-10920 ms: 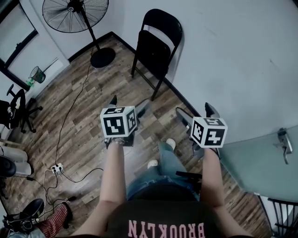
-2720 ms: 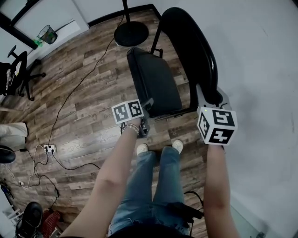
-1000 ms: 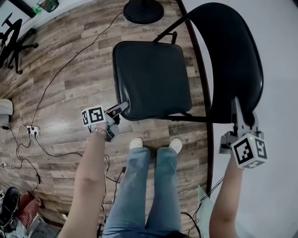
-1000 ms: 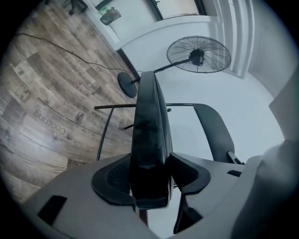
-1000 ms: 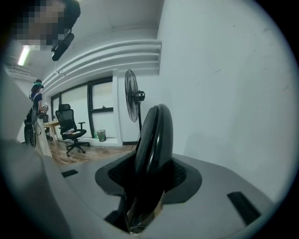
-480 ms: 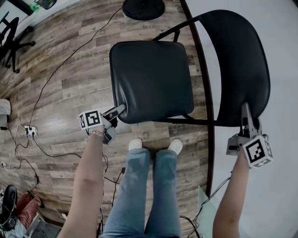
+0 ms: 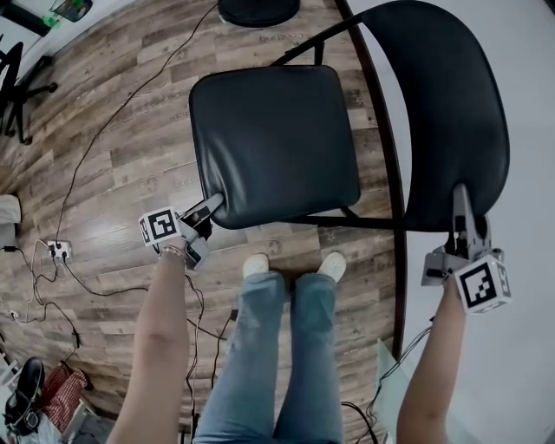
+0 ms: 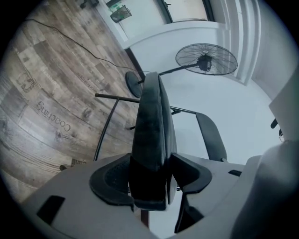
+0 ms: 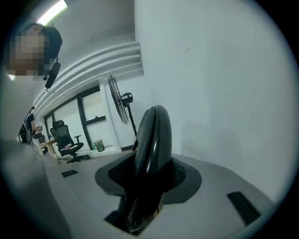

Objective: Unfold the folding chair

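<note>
The black folding chair stands opened out before the person's feet, by the white wall. Its padded seat [image 7: 273, 130] lies nearly flat. The left gripper [image 7: 212, 206] is shut on the seat's near left corner. In the left gripper view the seat's edge [image 8: 152, 121] runs upright between the jaws of the left gripper [image 8: 152, 172], with the pads against both sides. The right gripper [image 7: 461, 201] is shut on the near edge of the curved backrest [image 7: 438, 104]. In the right gripper view the backrest [image 9: 152, 135] fills the jaws of the right gripper [image 9: 147, 175].
A standing fan's round base [image 7: 257, 9] sits just beyond the chair, and its head [image 8: 206, 59] shows in the left gripper view. A cable runs over the wood floor to a power strip [image 7: 59, 251]. The person's shoes [image 7: 334, 263] stand under the seat's front. The wall [image 7: 529, 130] is close on the right.
The seat has swung down a little further and lies flatter. Both grippers have sunk with the chair and keep their grips. Much earlier the chair stood folded against the wall.
</note>
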The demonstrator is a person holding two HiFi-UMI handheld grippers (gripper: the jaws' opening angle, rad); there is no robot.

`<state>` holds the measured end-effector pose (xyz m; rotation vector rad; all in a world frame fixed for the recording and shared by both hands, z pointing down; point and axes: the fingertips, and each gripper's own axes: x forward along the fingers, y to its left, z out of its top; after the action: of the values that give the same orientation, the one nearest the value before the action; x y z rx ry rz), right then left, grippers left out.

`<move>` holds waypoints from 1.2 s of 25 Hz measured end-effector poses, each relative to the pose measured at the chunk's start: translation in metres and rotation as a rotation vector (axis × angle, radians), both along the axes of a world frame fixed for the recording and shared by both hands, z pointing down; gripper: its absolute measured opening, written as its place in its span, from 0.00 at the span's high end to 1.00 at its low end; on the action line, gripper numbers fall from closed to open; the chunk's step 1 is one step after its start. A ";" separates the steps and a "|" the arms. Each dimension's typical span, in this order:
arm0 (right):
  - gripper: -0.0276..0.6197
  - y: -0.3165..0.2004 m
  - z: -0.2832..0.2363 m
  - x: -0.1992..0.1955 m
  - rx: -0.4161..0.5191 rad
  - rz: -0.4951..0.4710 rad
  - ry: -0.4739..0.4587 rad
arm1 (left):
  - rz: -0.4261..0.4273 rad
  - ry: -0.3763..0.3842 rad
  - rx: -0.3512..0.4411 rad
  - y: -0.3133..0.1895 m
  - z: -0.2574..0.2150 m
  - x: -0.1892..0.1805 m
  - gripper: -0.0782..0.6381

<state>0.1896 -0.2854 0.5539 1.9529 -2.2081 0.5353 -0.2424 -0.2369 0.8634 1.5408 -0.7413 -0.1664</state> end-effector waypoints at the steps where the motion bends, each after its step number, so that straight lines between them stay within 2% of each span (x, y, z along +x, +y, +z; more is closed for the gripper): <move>1: 0.72 0.001 0.000 -0.005 0.003 0.008 0.013 | -0.008 -0.016 -0.010 0.001 0.003 -0.003 0.55; 8: 0.72 0.011 -0.001 -0.056 0.056 0.012 0.067 | -0.031 -0.293 -0.112 0.012 0.033 -0.044 0.53; 11: 0.71 0.012 0.000 -0.057 0.058 0.062 0.066 | 0.019 -0.365 -0.104 0.011 0.033 -0.048 0.54; 14: 0.71 0.012 0.002 -0.056 0.049 0.071 0.069 | 0.044 -0.437 -0.091 0.011 0.030 -0.048 0.55; 18: 0.70 0.011 0.003 -0.057 0.015 0.077 0.066 | 0.035 -0.627 -0.075 0.011 0.022 -0.055 0.53; 20: 0.70 0.011 0.002 -0.057 -0.008 0.084 0.060 | 0.022 -0.695 -0.081 0.014 0.016 -0.057 0.53; 23: 0.69 0.010 0.003 -0.057 -0.023 0.092 0.056 | 0.015 -0.724 -0.096 0.019 0.005 -0.056 0.52; 27: 0.69 0.010 0.004 -0.057 -0.023 0.084 0.081 | -0.021 -0.671 -0.111 0.031 -0.016 -0.049 0.52; 30: 0.69 0.011 0.004 -0.055 -0.065 0.086 0.079 | -0.034 -0.654 -0.123 0.044 -0.036 -0.045 0.52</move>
<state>0.1341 -0.2745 0.5583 2.0070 -2.0419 0.5247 -0.2871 -0.1931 0.8276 1.4675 -1.2631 0.3729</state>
